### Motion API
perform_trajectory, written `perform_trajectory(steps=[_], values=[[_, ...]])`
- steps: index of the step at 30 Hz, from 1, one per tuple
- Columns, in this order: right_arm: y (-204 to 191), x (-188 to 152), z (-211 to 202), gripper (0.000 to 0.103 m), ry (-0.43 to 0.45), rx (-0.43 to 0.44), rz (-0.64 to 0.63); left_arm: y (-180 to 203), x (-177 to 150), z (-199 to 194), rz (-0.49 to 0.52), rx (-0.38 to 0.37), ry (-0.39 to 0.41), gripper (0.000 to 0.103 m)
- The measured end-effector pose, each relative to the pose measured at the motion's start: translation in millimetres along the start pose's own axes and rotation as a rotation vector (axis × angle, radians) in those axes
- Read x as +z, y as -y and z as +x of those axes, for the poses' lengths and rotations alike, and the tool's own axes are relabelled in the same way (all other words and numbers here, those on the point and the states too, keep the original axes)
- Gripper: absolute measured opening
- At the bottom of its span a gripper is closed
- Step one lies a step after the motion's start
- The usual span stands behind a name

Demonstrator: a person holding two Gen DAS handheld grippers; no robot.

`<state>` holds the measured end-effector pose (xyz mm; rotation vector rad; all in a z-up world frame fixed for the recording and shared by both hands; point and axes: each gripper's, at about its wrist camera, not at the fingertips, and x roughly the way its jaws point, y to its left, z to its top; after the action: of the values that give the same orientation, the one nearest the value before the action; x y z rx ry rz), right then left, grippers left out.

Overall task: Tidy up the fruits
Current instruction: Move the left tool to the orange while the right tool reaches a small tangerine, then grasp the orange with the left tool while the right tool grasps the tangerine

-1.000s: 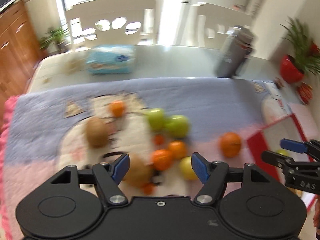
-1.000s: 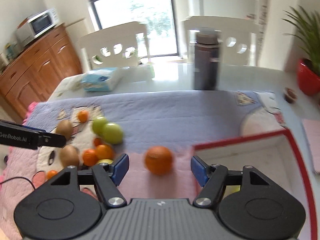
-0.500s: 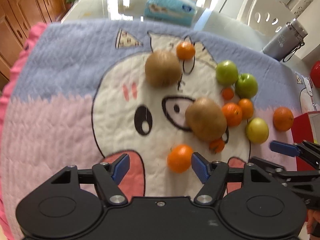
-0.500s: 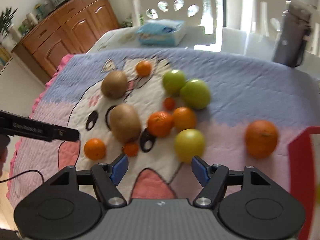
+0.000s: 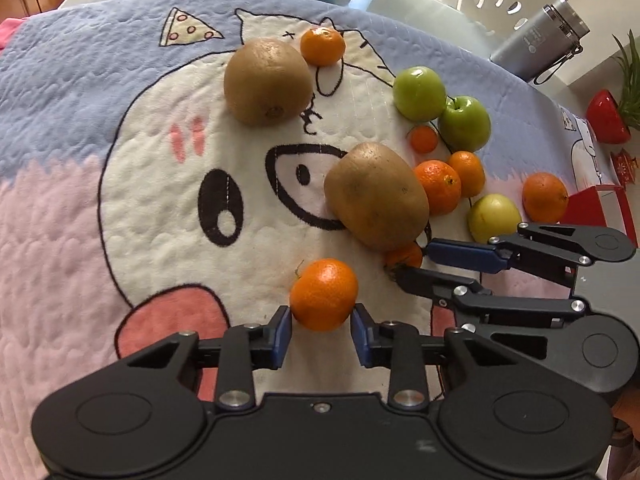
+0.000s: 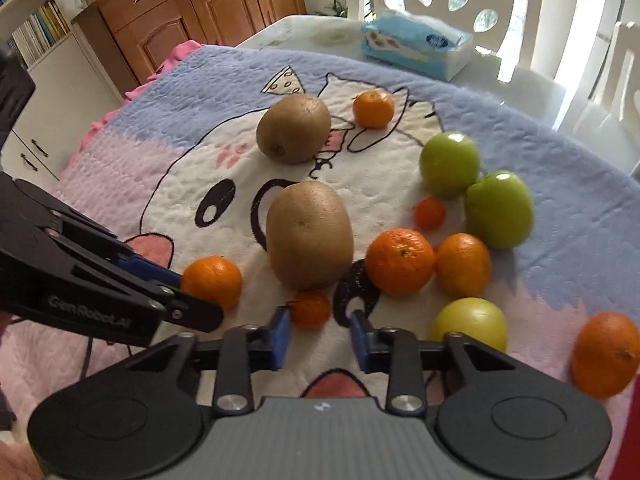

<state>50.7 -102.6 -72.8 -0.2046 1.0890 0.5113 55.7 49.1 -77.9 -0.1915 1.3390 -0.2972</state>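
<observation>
Fruits lie on a cartoon blanket (image 5: 120, 200). My left gripper (image 5: 322, 330) has closed its blue pads on both sides of a tangerine (image 5: 324, 294), which also shows in the right wrist view (image 6: 212, 280). My right gripper (image 6: 318, 334) is open, its pads either side of a very small tangerine (image 6: 310, 308), seen beside its fingertips in the left wrist view (image 5: 404, 256). A large kiwi (image 5: 376, 196) lies just beyond both. A second kiwi (image 5: 268, 82), two green apples (image 5: 420, 94) (image 5: 464, 124) and more oranges (image 5: 438, 186) lie farther off.
A red tray (image 5: 600, 208) sits at the right edge, with an orange (image 5: 544, 196) and a yellow-green apple (image 5: 494, 218) near it. A tissue pack (image 6: 416, 46), a grey flask (image 5: 540, 36), white chairs and a wooden cabinet (image 6: 192, 12) stand beyond the blanket.
Both grippers moved down and forward to the fruit. The left narrowed onto the tangerine. The right narrowed and came around the very small tangerine.
</observation>
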Motion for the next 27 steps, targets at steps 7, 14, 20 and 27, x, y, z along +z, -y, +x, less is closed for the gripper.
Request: perform_trajectory(steps=[7,14,20,27], values=[[-2,3,12,0.027,-0.015,0.035,-0.019,-3,6,6,0.012,-0.029,0.019,0.037],[8,3,11,0.025,-0.011,0.063,0.060,-7,6,7,-0.001,-0.051,0.067,0.037],[13,0,0,0.025,0.009,0.055,0.090,2,6,1,0.025,-0.015,0.111,0.036],[18,-8,-15,0.025,0.032,0.044,0.126,3,4,2,0.026,0.025,0.111,0.055]])
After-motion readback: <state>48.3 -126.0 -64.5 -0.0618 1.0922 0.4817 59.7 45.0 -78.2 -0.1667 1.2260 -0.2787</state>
